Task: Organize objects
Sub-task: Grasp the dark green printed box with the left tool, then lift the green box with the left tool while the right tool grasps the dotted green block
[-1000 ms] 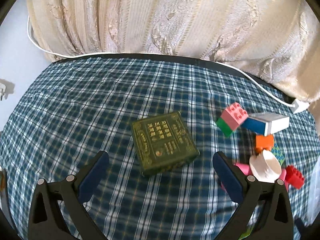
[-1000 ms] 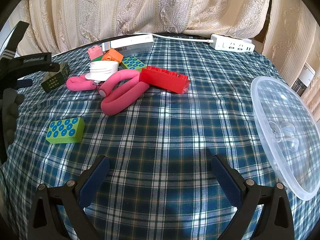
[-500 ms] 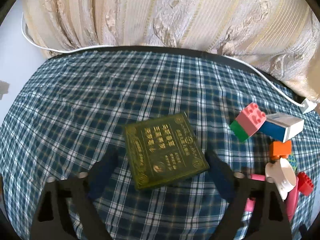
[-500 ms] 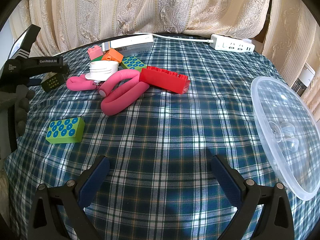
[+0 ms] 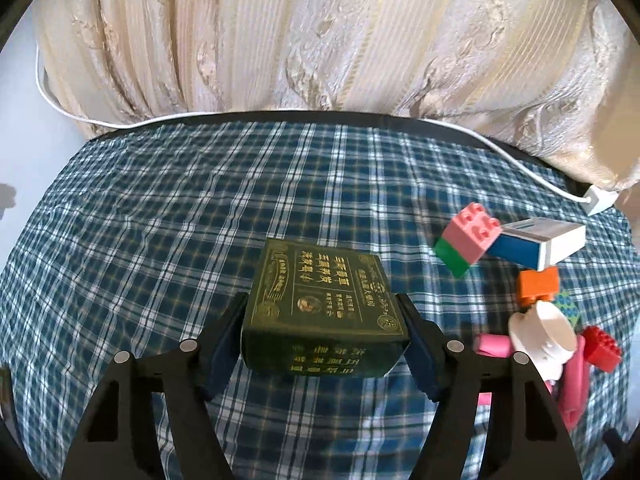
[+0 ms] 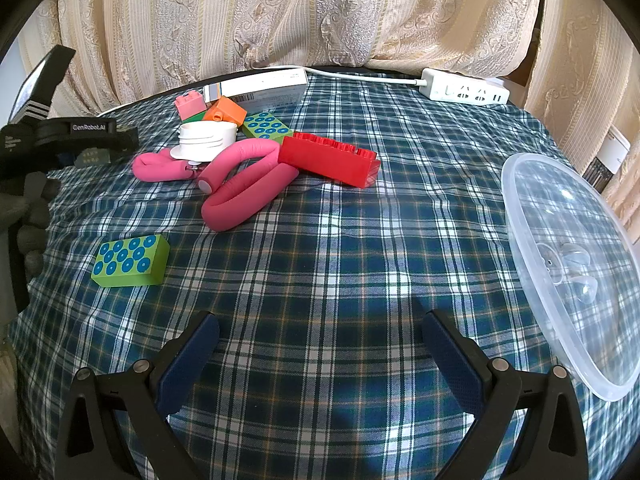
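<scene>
I am closing my left hand-held gripper (image 5: 322, 332) on the dark green rectangular cardboard box with gold lettering (image 5: 324, 304), which is sitting on the blue-and-white checked cloth of the surface (image 5: 180, 220), left of the toy pile. The jaws have just been closing, and the blue pads are now pressing on the box's two short sides, near its front edge. I am judging the box to be light and fairly stiff, with smooth printed card that could slip or dent, so I am taking it low across its flat side walls rather than by a corner. My right hand-held gripper (image 6: 320, 354) is hovering with its jaws spread and nothing between them over bare cloth. To the right of the box are lying hard, studded plastic pieces: a pink-and-green building block (image 5: 466, 244), an orange block (image 5: 538, 285) and a small red block (image 5: 600, 348), beside a glossy blue-and-white carton (image 5: 536, 245). A soft pink foam-covered looped grip (image 6: 240, 184) is curling under a white ribbed plastic cap (image 6: 206, 140), and a clear, thin plastic bowl (image 6: 568, 264) is resting at the far right.
</scene>
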Tool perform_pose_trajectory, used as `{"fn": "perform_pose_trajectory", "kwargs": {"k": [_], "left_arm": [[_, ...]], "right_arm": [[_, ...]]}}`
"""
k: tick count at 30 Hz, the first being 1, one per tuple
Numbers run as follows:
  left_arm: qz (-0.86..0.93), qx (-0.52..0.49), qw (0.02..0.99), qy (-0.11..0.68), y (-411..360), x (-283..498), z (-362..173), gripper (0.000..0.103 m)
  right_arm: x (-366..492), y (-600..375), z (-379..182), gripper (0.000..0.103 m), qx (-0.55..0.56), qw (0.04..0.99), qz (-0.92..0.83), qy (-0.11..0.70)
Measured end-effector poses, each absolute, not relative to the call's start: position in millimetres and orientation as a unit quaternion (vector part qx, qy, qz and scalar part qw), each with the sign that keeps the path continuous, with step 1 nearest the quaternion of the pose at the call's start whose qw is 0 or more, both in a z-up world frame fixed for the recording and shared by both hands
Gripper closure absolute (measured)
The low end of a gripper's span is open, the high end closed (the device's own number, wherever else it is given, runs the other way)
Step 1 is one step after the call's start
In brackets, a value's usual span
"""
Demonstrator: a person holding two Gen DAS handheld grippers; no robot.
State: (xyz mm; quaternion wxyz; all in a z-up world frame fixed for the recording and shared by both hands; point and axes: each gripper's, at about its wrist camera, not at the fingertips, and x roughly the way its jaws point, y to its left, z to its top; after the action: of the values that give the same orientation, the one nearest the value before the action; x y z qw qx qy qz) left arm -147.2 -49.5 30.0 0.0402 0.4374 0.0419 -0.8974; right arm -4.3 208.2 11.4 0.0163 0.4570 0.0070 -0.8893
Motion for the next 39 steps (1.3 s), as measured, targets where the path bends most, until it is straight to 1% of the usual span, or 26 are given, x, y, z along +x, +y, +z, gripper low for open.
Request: {"fn": "perform_pose_trajectory", "kwargs": {"k": [13,14,16,17,19,26,33,36,39], "left_arm": [[-0.915,0.399,0.004,0.063,-48.0,-110.8,63.9,0.032],[-0.916,0.397,0.003,0.065,-50.6,-109.3,65.5,0.032],[-0.916,0.394,0.004,0.073,-55.5,-107.9,68.0,0.032],[-0.916,0.393,0.005,0.079,-59.0,-107.3,69.2,0.032],[-0.916,0.392,0.007,0.085,-61.6,-106.5,70.4,0.032],[-0.918,0.387,-0.007,0.085,-57.2,-101.4,75.2,0.032],[-0.917,0.388,-0.01,0.092,-58.0,-101.2,76.5,0.032],[-0.917,0.388,-0.01,0.092,-58.2,-101.3,76.5,0.032],[-0.917,0.388,-0.011,0.092,-58.6,-101.3,76.4,0.032]], "right_arm": [[-3.8,206.6,12.0,0.0,0.468,0.015,-0.884,0.005],[-4.0,205.9,12.9,0.001,0.47,0.014,-0.883,0.003],[-2.1,202.0,17.5,0.006,0.469,0.033,-0.882,-0.015],[0.7,197.5,21.9,0.006,0.466,0.049,-0.883,-0.03],[2.8,186.2,26.8,0.006,0.46,0.073,-0.884,-0.035],[-2.3,142.5,36.2,0.01,0.447,0.119,-0.887,-0.012],[-17.2,120.3,30.4,0.021,0.455,0.137,-0.88,-0.007],[-20.2,114.7,25.9,0.022,0.459,0.14,-0.877,-0.006],[-21.8,109.4,23.1,0.026,0.46,0.14,-0.877,0.002]]}}
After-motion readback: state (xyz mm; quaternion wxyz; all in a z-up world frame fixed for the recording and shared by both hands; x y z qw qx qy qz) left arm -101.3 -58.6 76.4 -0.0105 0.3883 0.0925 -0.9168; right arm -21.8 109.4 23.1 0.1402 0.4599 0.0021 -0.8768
